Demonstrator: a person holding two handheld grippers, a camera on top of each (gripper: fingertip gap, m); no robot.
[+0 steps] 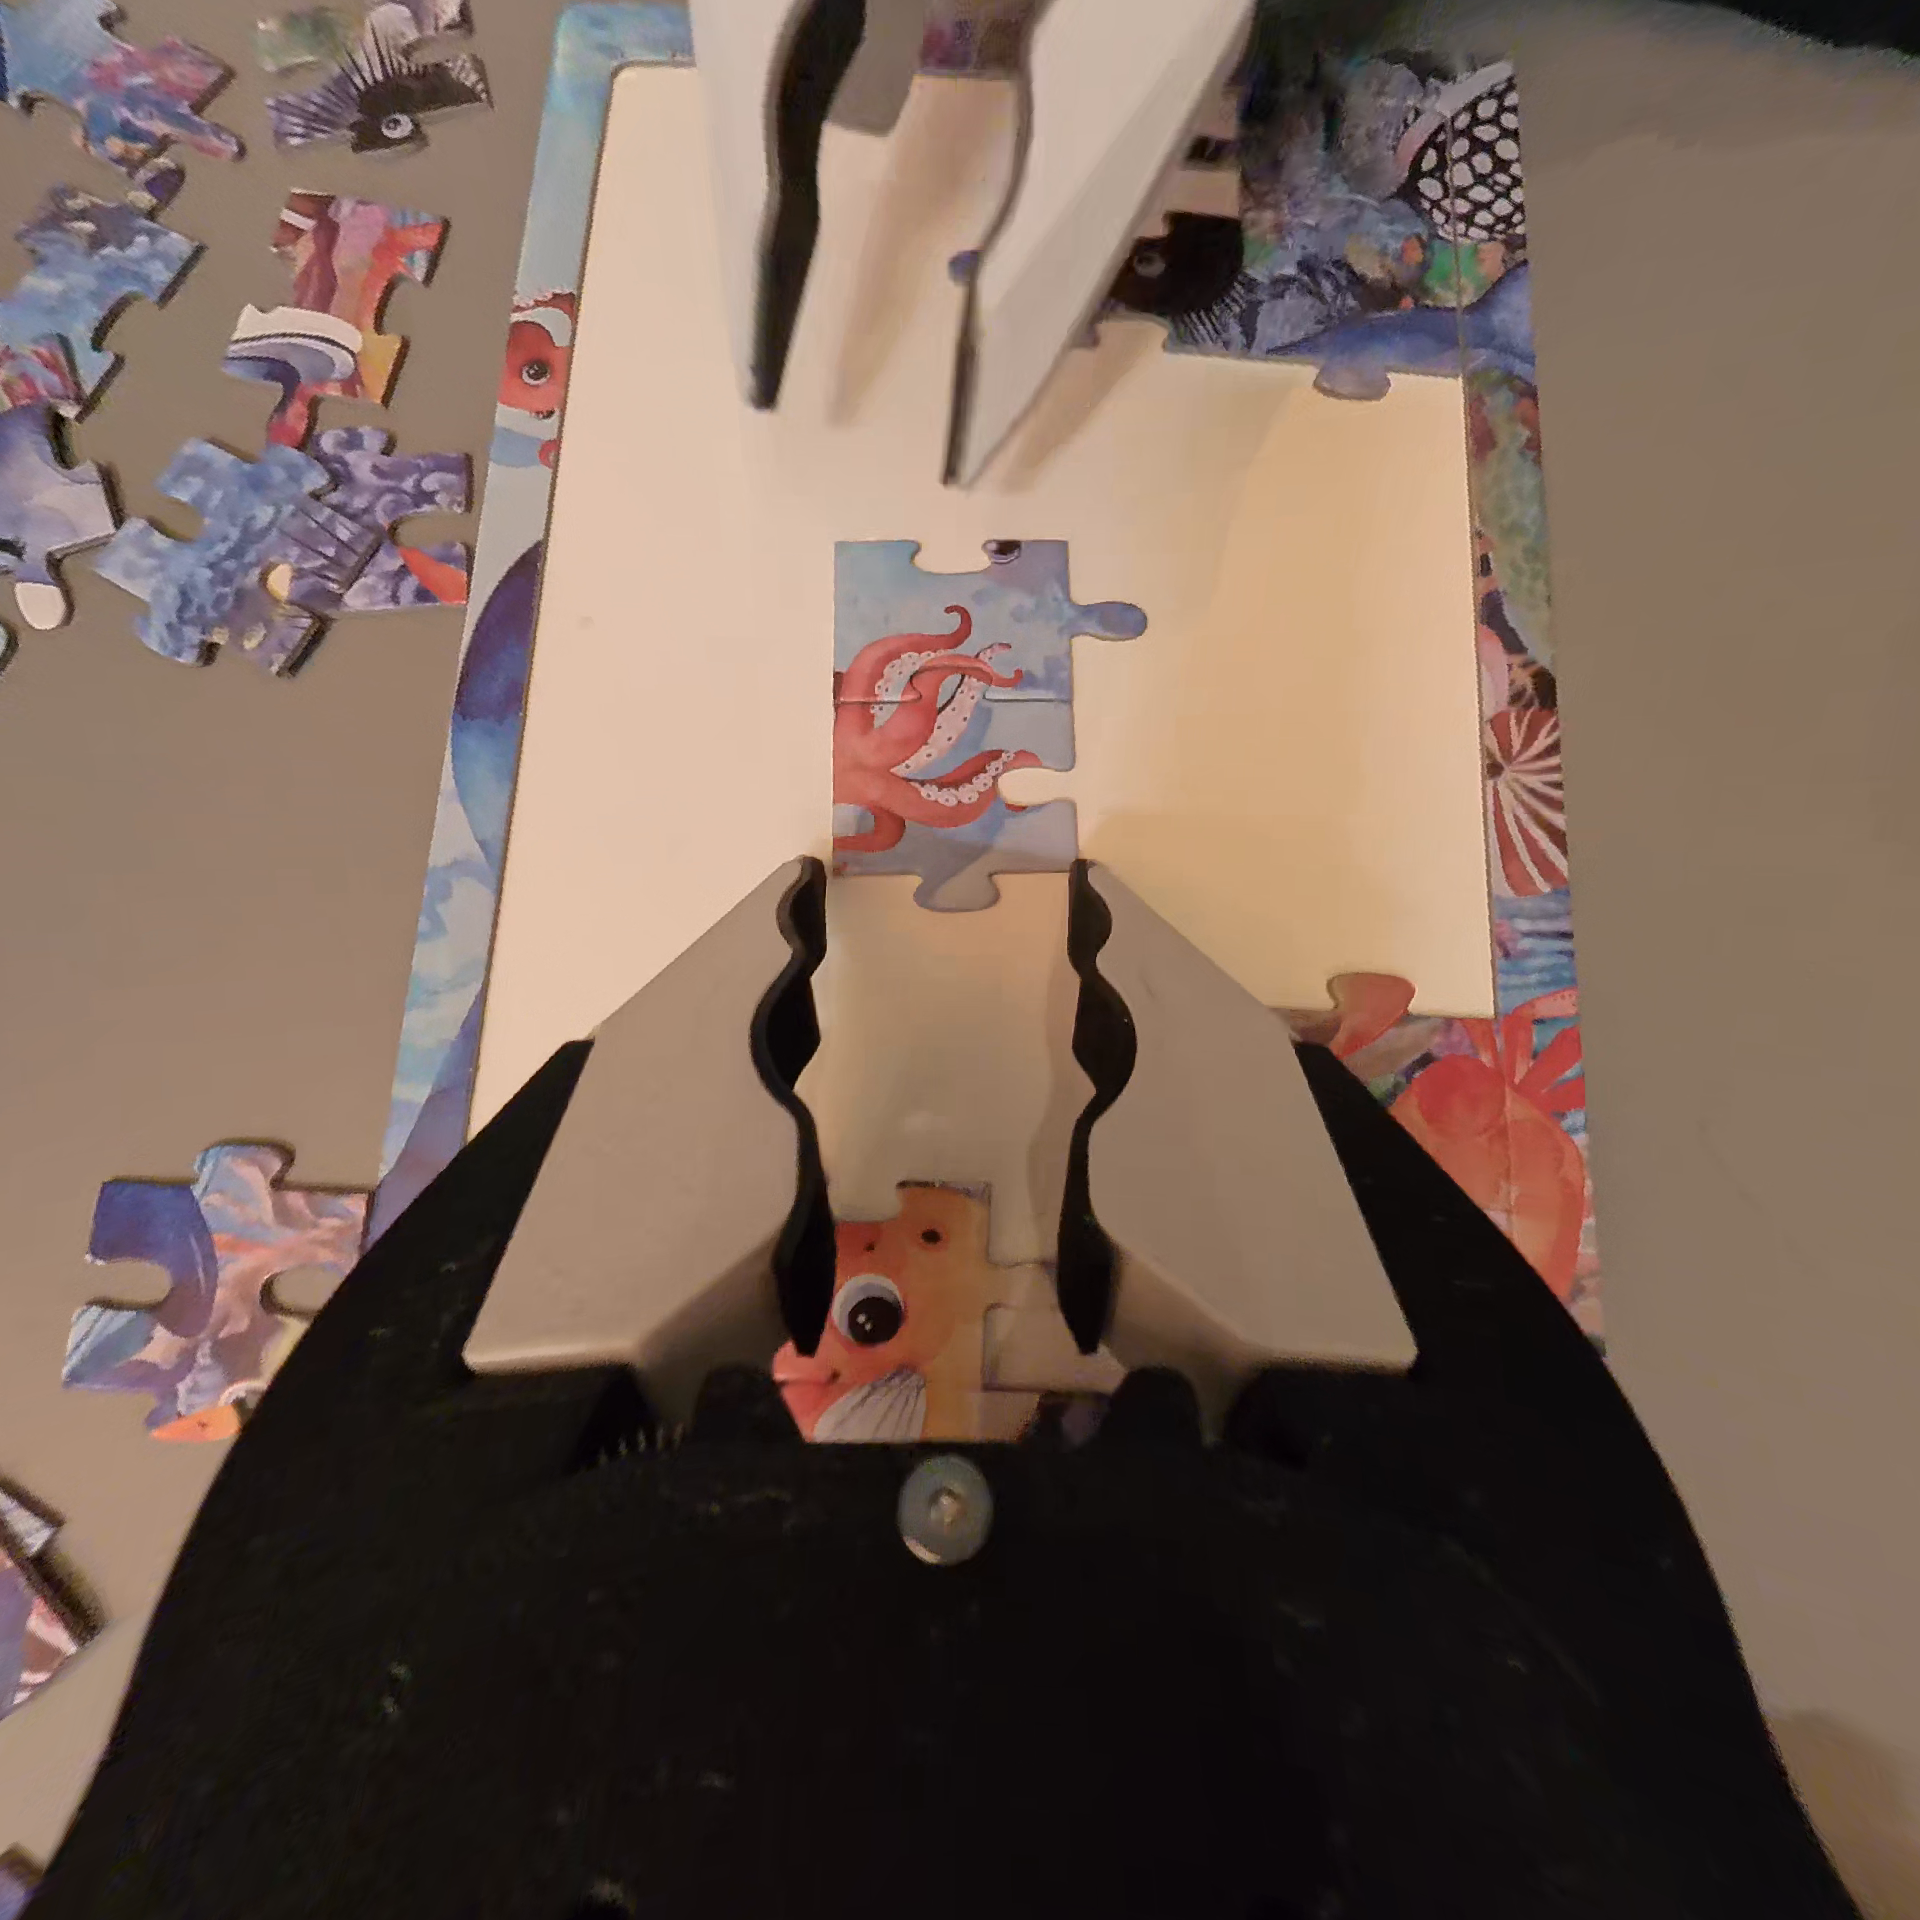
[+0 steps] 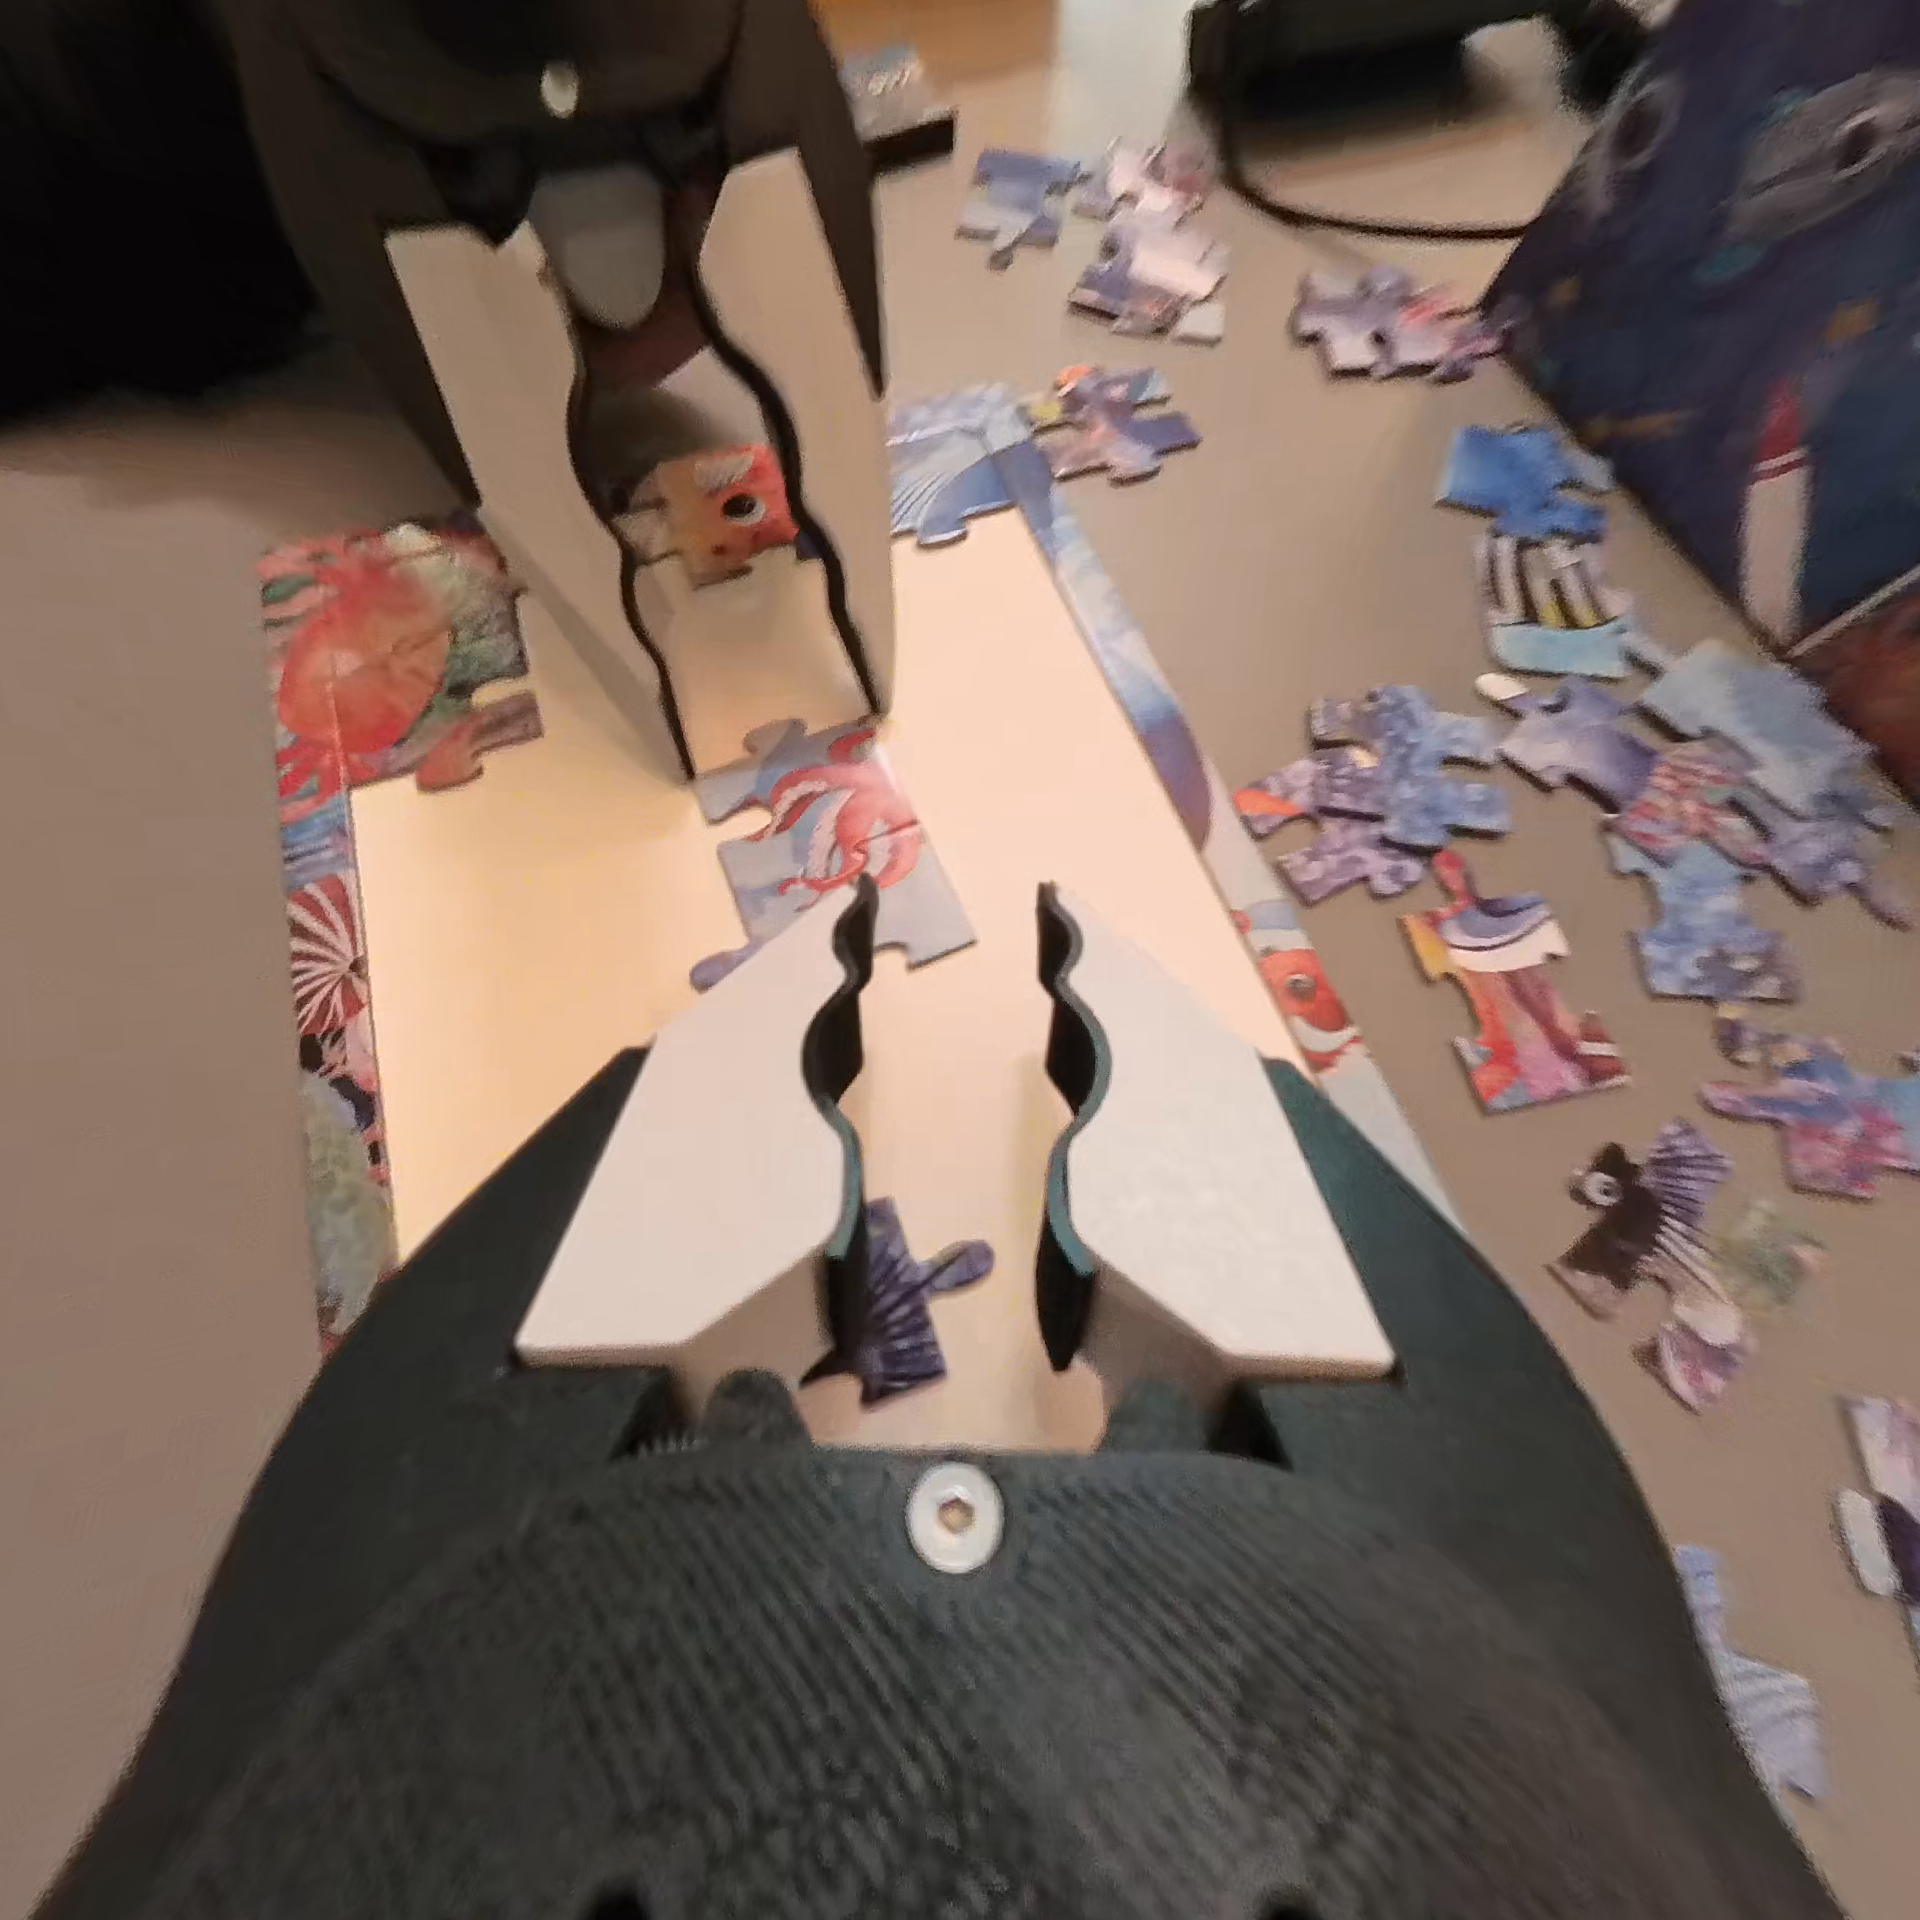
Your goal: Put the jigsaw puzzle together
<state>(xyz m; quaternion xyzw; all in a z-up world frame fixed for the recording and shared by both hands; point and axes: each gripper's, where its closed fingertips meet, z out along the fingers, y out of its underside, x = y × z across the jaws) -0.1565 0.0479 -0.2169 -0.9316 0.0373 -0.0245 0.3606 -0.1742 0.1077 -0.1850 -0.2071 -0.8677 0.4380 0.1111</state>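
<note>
Two handheld grippers face each other over a half-built sea-life jigsaw on a grey-brown counter (image 1: pixel 1714 520). The left gripper (image 1: pixel 948 871) hangs with its fingers set wide and nothing between them, its tips just short of a joined pair of octopus pieces (image 1: pixel 951 717) lying alone in the middle of the white puzzle tray (image 1: pixel 675 727). The right gripper (image 2: pixel 951 896) is likewise spread, empty, its tips above the other end of the same octopus pair.

The left wrist view shows the picture border of the tray clearly: a clownfish (image 1: pixel 535 364) on its left edge, a spotted fish section (image 1: pixel 1455 177) fitted at the far right corner, an orange crab section (image 1: pixel 1486 1132) at the near right. Between that gripper's fingers, close to the camera, sits an orange fish piece (image 1: pixel 894 1309). Loose pieces (image 1: pixel 301 540) lie on the counter to the left of the tray.

The right wrist view, blurred, shows what the other cannot: a dark blue puzzle box (image 2: pixel 1766 312) at the right edge, a black cable (image 2: pixel 1351 213) behind the scattered pieces, and a purple finned piece (image 2: pixel 904 1309) in the tray beneath the right gripper. A black fish piece (image 2: pixel 1631 1216) lies loose at its right.
</note>
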